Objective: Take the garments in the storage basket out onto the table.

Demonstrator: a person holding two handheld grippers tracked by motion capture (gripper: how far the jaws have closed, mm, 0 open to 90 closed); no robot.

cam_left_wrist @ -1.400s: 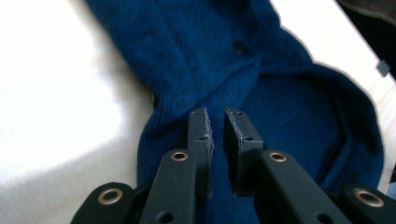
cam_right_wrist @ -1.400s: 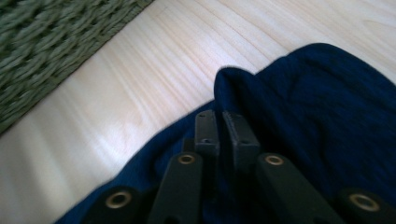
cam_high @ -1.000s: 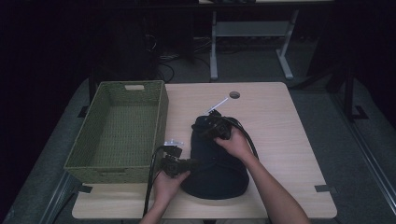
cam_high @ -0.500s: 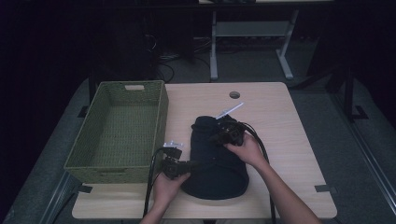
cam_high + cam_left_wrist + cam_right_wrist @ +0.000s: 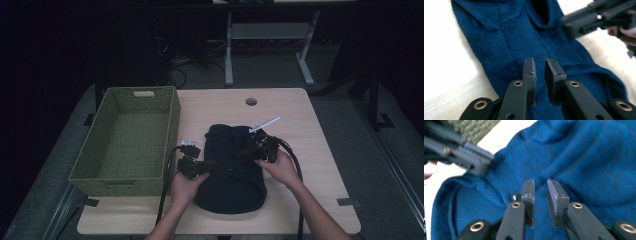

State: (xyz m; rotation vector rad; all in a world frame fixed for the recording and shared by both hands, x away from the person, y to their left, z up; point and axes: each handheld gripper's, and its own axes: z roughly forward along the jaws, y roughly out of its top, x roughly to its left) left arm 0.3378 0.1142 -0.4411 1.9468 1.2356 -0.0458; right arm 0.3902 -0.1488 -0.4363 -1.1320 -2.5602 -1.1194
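Observation:
A dark blue knitted garment [image 5: 230, 175] lies folded on the wooden table [image 5: 310, 150]. My left gripper [image 5: 214, 167] reaches over its left edge and points right. In the left gripper view [image 5: 539, 61] its jaws stand a narrow gap apart above the cloth [image 5: 499, 37], with nothing between them. My right gripper [image 5: 243, 153] hovers over the garment's upper right part and points left. Its jaws [image 5: 540, 182] have just been opening, and only the knit [image 5: 586, 157] lies beneath them. Each gripper view shows the other gripper [image 5: 599, 15] [image 5: 461, 152] farther off.
A green woven basket [image 5: 172, 130] stands empty on the table's left side, close to the left gripper; its corner [image 5: 474, 127] also shows in the right gripper view. A cable hole [image 5: 251, 101] sits near the far edge. Bare wood lies right of the garment.
The right hand and its gripper slid from the garment's far top to its right side, nearer the person. The left gripper shifted slightly. The garment stayed in place.

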